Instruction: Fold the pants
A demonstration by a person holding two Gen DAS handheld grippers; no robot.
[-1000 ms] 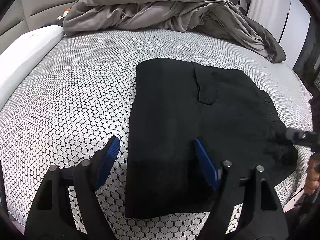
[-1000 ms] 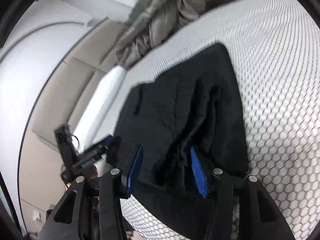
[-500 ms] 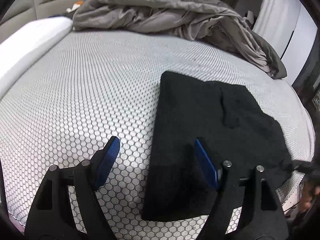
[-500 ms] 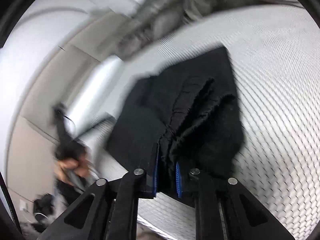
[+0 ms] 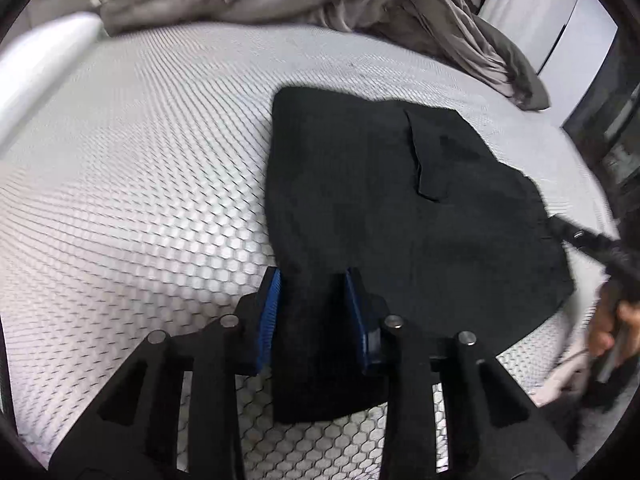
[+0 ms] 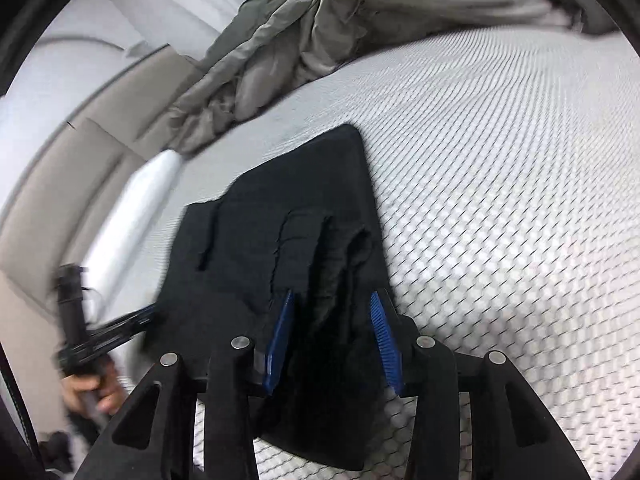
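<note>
Having just been narrowed, the left gripper (image 5: 312, 316) is closed on the pants (image 5: 380, 200) edge between its fingers, while the right gripper (image 6: 332, 340), just reopened partway, has cloth loose between its fingers, so another fold looks begun.

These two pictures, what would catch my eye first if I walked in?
The black pants, folded flat on the white honeycomb-patterned bed, stand out most. Two blue-padded claws sit over their near edge: the left claw has just been closing around the cloth, the right claw opening. A rumpled grey duvet is heaped at the far side.
</note>
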